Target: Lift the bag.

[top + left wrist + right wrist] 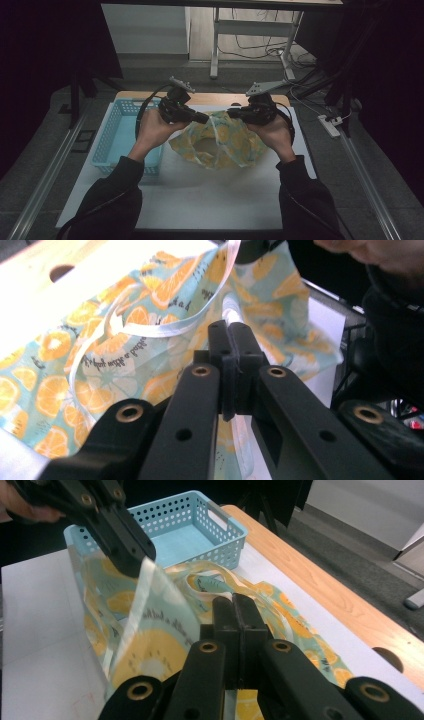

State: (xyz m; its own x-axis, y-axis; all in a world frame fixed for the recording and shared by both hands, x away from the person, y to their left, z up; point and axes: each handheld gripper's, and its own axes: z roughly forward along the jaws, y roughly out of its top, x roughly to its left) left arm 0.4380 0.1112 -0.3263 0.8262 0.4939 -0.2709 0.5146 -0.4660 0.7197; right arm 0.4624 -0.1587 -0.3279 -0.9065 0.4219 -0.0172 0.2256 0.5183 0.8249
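Note:
A cloth bag [220, 142] printed with orange slices on pale blue hangs between the two grippers, its lower part resting on the white mat [200, 195]. My left gripper [202, 119] is shut on the bag's upper edge at the left. In the left gripper view the closed jaws [231, 330] pinch the bag [125, 355] beside a white ribbon handle [150, 330]. My right gripper [232, 114] is shut on the opposite edge. In the right gripper view its jaws [235, 602] clamp the bag [150, 640], and the left gripper [132, 560] holds the far corner up.
An empty light-blue perforated basket [120, 135] stands at the left of the mat, also seen in the right gripper view [180, 535]. The wooden tabletop [320, 580] runs along the far edge. A power strip [329, 125] lies on the floor at the right.

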